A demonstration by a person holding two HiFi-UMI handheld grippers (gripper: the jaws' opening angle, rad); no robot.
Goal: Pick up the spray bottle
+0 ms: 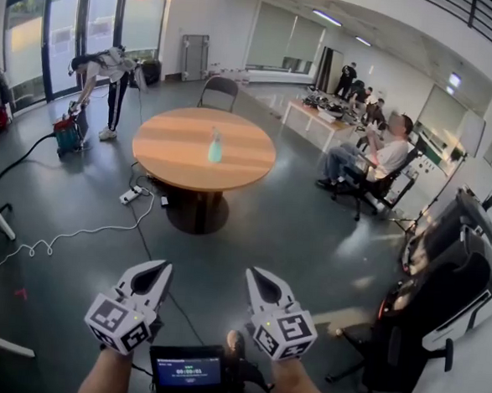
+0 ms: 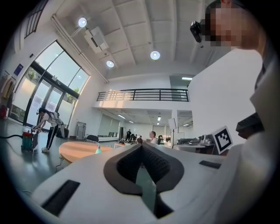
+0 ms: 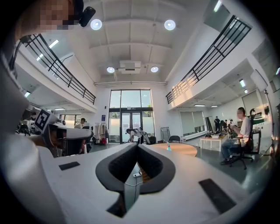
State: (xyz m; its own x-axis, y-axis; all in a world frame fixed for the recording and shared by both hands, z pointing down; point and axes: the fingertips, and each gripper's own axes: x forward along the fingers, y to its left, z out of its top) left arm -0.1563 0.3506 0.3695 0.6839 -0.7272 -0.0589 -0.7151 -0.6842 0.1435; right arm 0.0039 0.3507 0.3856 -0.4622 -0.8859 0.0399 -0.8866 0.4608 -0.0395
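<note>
A small teal spray bottle (image 1: pixel 215 146) stands upright near the middle of a round wooden table (image 1: pixel 174 149), far ahead of me across the grey floor. In the left gripper view the bottle (image 2: pixel 98 149) shows tiny on the table top, and in the right gripper view the bottle (image 3: pixel 169 146) does too. My left gripper (image 1: pixel 163 267) and right gripper (image 1: pixel 253 275) are held side by side low in the head view, well short of the table. Both are shut, tips together, with nothing between them.
A cable and power strip (image 1: pixel 131 195) lie on the floor left of the table's pedestal. A chair (image 1: pixel 219 90) stands behind the table. One person bends over a vacuum (image 1: pixel 67 132) at the back left; another sits on an office chair (image 1: pixel 373 183) at the right. Black equipment (image 1: pixel 450 285) lines the right side.
</note>
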